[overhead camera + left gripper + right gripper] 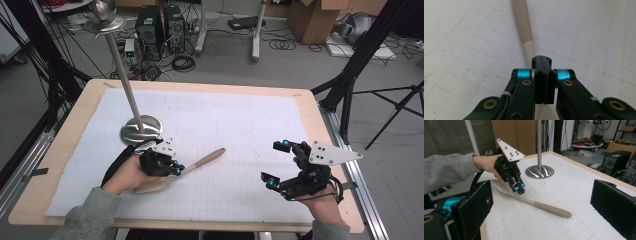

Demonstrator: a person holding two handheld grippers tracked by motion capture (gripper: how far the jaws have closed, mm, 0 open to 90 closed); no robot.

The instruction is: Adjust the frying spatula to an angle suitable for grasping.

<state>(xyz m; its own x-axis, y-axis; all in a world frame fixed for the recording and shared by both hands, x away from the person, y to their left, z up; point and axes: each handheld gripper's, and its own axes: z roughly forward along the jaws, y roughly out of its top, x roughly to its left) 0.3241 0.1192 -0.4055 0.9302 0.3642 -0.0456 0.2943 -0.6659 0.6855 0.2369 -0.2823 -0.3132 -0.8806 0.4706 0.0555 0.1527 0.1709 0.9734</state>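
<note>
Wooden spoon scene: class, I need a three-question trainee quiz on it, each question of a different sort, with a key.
1. True or false: the left gripper is shut on the spoon.
2. How do the right gripper's jaws stand? A shut B open C clamped on the stand
3. Fill in: the stand's round base rests on the white ____.

Key: 1 true. 2 B. 3 mat.
</note>
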